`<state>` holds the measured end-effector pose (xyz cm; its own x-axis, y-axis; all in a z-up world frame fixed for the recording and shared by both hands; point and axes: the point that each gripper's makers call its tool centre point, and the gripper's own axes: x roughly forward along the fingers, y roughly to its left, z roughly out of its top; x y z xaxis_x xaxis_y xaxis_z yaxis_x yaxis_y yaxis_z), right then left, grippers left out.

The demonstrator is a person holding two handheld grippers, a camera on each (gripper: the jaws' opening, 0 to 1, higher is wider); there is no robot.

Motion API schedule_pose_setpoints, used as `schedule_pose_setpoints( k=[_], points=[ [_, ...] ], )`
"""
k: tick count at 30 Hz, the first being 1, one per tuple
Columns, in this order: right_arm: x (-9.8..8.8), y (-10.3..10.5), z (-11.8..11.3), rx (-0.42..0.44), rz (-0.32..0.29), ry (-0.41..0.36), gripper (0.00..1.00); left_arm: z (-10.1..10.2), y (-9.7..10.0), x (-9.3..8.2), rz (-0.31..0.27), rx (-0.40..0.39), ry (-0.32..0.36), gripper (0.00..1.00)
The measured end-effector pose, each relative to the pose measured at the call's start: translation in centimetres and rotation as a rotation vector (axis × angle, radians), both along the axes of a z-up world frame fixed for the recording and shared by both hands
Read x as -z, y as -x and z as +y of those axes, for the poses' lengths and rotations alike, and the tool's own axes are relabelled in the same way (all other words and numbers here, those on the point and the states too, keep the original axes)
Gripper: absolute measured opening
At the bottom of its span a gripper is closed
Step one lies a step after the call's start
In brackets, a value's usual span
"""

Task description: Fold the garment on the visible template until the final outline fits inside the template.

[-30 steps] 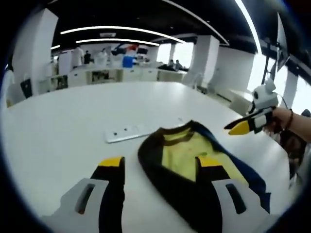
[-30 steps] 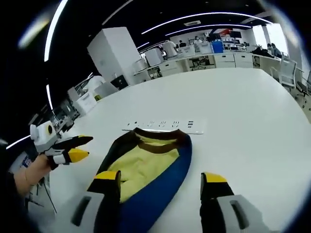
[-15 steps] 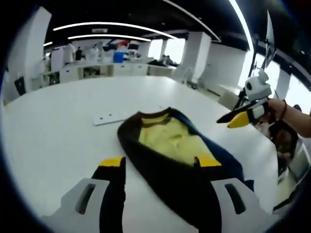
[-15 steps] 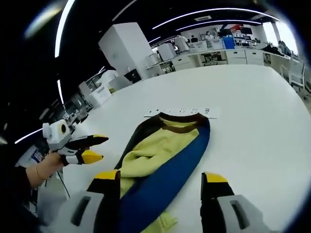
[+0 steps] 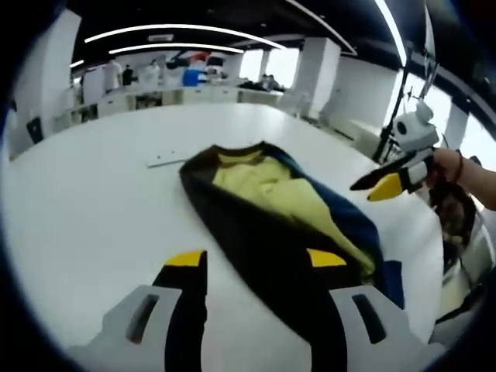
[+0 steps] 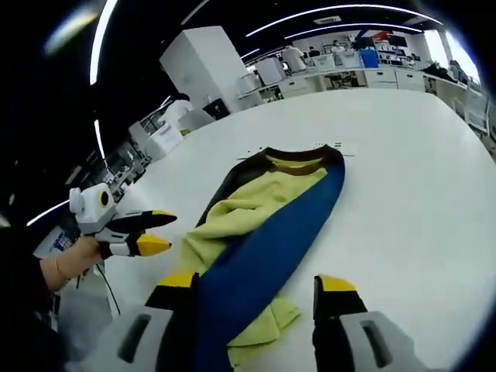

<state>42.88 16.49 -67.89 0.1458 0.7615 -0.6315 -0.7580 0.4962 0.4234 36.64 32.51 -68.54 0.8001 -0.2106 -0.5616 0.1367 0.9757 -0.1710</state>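
The white table [image 5: 85, 201] carries the garment [image 6: 263, 225], a yellow, blue and dark piece lying lengthwise at its centre, with a thin white strip [image 5: 167, 161] just beyond the collar. The left gripper [image 5: 256, 267] hangs above the garment's near end, jaws spread wide, holding nothing. The right gripper [image 6: 252, 288] is likewise spread wide over the garment's blue edge, with no cloth clamped.

**Soft cloth on a smooth white top**

My garment [image 6: 263, 232] looks like soft matt cloth: fuzzy yellow inside, smoother blue and black panels. The surface [image 6: 403, 201] under it is smooth, white, faintly glossy. My left hand-held gripper [image 6: 155, 234] looks like hard plastic, white body, yellow and black tips.
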Motion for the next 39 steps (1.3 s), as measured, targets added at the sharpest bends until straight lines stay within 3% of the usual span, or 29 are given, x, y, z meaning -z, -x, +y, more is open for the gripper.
schedule_pose_setpoints(
  k=[15, 22, 28, 33, 36, 39],
  points=[
    [2.6, 0.9, 0.0, -0.004, 0.027, -0.015, 0.29, -0.6, 1.2, 2.5, 0.042, -0.05, 0.015, 0.38],
    [3.1, 0.1, 0.4, 0.027, 0.042, -0.037, 0.23, -0.7, 1.0, 3.6, 0.065, -0.057, 0.024, 0.32],
    [3.4, -0.6, 0.8, 0.059, 0.052, -0.05, 0.15, -0.7, 0.2, 3.7, 0.05, -0.072, 0.025, 0.24],
    [3.6, -0.8, 1.0, 0.063, 0.026, -0.046, 0.07, -0.6, 0.0, 3.8, 0.066, -0.076, -0.028, 0.15],
    [3.6, -1.0, 1.0, 0.066, 0.004, -0.038, 0.01, -0.2, -0.1, 4.1, 0.072, -0.069, -0.106, 0.01],
    [3.6, -1.3, 0.9, 0.075, -0.01, -0.039, 0.0, -0.6, -0.3, 4.1, 0.062, -0.066, -0.12, 0.0]
  ],
)
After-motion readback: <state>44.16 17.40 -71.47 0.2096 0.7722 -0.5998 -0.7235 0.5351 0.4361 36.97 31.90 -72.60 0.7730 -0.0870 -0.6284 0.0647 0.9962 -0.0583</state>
